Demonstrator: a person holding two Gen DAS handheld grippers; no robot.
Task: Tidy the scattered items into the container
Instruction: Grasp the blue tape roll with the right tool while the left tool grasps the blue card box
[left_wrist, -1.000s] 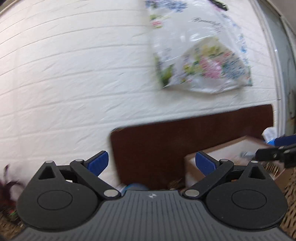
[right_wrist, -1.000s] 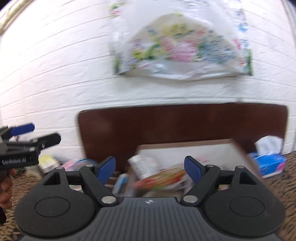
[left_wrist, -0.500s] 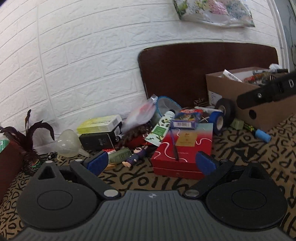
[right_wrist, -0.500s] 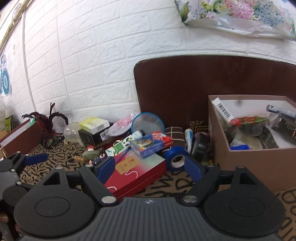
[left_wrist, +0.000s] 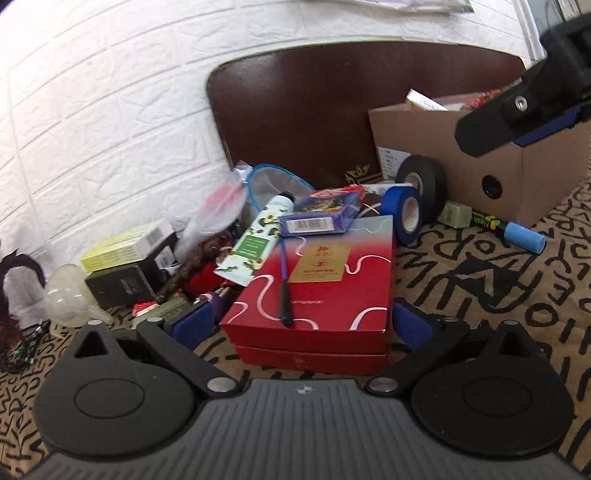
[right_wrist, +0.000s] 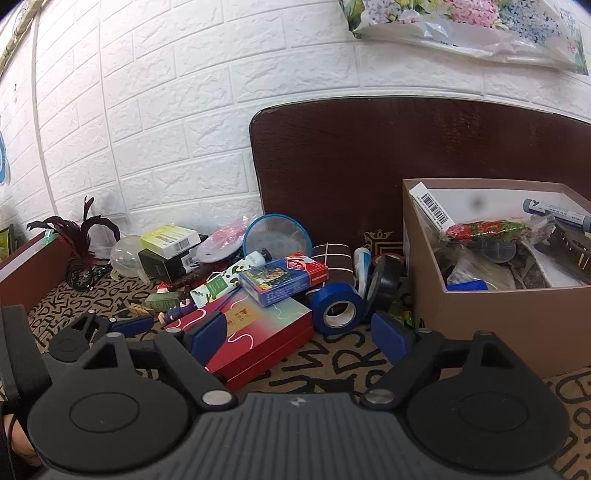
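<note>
A flat red box (left_wrist: 314, 291) lies on the lettered cloth, with a blue pen (left_wrist: 284, 280), a blue card pack (left_wrist: 321, 212) and a green tube (left_wrist: 258, 240) resting on it. My left gripper (left_wrist: 301, 326) is open and low, its fingers on either side of the box's near end without pressing it. Blue tape (right_wrist: 336, 302) and black tape (right_wrist: 384, 284) stand beside the brown cardboard box (right_wrist: 498, 325), which holds several items. My right gripper (right_wrist: 299, 336) hovers before the tape, jaws opening, nothing gripped. The red box (right_wrist: 258, 332) sits by its left finger.
A dark brown board (right_wrist: 369, 166) leans on the white brick wall. At the left are a yellow box (right_wrist: 170, 240), a black box (right_wrist: 162, 264), a clear funnel (left_wrist: 68, 295), feathers (right_wrist: 81, 229) and a red-brown box (right_wrist: 26, 269). A blue-capped marker (left_wrist: 517, 232) lies near the cardboard box.
Both grippers have come down and tipped from facing the wall and the hanging bag to facing the clutter. The left one has closed in on the red box.
</note>
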